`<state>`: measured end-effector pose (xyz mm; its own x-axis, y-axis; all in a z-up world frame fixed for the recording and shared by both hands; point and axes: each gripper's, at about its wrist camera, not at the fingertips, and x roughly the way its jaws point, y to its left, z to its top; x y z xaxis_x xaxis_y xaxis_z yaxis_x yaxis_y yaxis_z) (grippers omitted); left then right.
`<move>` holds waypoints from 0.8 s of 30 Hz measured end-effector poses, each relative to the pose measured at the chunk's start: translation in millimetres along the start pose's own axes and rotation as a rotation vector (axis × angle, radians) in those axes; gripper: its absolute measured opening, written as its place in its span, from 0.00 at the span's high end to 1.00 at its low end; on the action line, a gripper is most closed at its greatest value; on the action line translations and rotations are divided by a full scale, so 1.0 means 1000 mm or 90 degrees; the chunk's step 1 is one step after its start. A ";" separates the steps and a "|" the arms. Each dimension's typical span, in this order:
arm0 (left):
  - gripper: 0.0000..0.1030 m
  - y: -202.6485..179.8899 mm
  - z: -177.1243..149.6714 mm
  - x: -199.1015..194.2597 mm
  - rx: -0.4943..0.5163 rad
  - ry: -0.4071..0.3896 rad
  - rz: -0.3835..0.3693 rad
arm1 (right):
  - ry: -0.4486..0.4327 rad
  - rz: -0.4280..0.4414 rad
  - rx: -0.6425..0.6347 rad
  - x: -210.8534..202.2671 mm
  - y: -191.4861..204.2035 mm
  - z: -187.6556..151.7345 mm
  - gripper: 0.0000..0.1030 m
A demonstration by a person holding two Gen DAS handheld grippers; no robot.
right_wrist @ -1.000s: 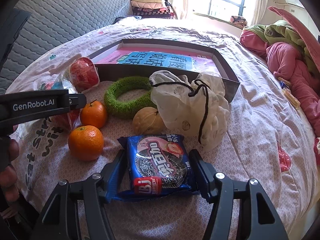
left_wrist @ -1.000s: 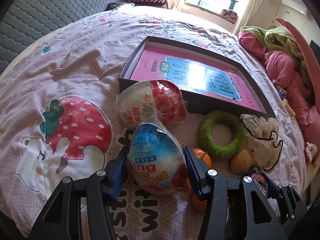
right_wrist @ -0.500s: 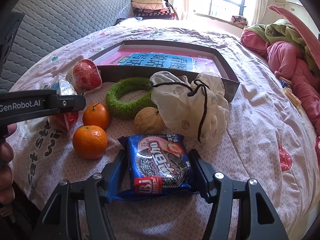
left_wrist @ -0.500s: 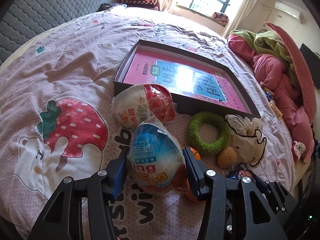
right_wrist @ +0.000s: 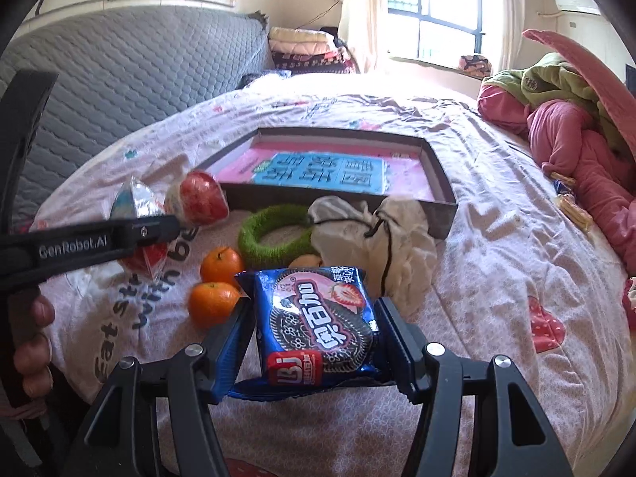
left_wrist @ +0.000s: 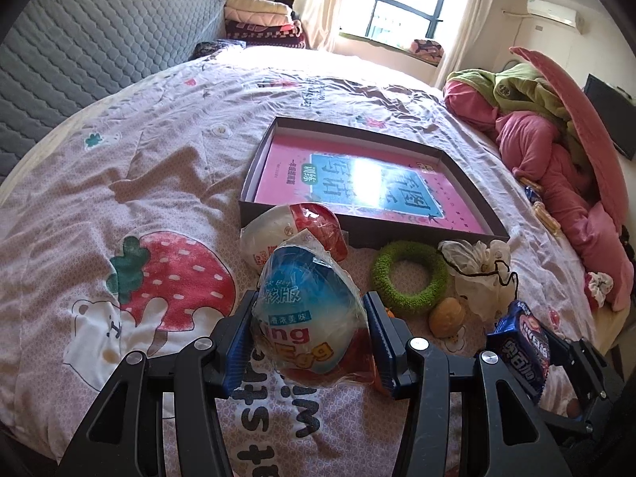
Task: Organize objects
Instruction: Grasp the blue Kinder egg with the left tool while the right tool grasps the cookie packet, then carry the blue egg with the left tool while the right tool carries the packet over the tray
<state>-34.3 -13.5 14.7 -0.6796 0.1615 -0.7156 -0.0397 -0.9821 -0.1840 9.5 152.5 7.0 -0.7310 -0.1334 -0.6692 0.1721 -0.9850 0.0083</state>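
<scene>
Both grippers are rising off the pink bedspread [left_wrist: 167, 183]. Left gripper [left_wrist: 314, 338] is clamping the blue-and-white wrapped toy egg [left_wrist: 310, 310]; right gripper [right_wrist: 314, 338] is clamping the blue cookie packet [right_wrist: 318, 322], both short of the dark shallow box [right_wrist: 342, 198].

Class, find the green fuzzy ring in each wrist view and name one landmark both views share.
Left wrist view: green ring lies right of centre, just before the dark box.
Right wrist view: green ring lies centre-left, beside the white pouch.
Shared landmark: the dark box holding a pink book.
</scene>
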 end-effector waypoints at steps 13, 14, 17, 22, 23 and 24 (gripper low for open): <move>0.48 -0.021 0.000 -0.006 0.043 -0.029 0.016 | -0.060 -0.033 -0.020 -0.011 0.005 0.022 0.40; 0.48 -0.022 0.001 -0.007 0.048 -0.037 0.025 | -0.062 -0.034 -0.018 -0.011 0.004 0.023 0.40; 0.48 -0.025 0.003 -0.008 0.056 -0.047 0.033 | -0.070 -0.043 -0.012 -0.012 -0.002 0.027 0.40; 0.48 -0.033 0.007 -0.006 0.063 -0.040 0.024 | -0.075 -0.051 0.002 -0.011 -0.011 0.035 0.40; 0.48 -0.034 0.009 -0.005 0.060 -0.035 0.017 | -0.076 -0.056 0.003 -0.010 -0.012 0.037 0.40; 0.48 -0.035 0.011 -0.004 0.056 -0.030 0.011 | -0.076 -0.058 0.003 -0.010 -0.014 0.039 0.40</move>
<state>-37.8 19.5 31.2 -0.7145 0.1412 -0.6853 -0.0896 -0.9898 -0.1105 -11.4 162.9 42.7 -0.8172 -0.0549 -0.5738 0.0983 -0.9941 -0.0449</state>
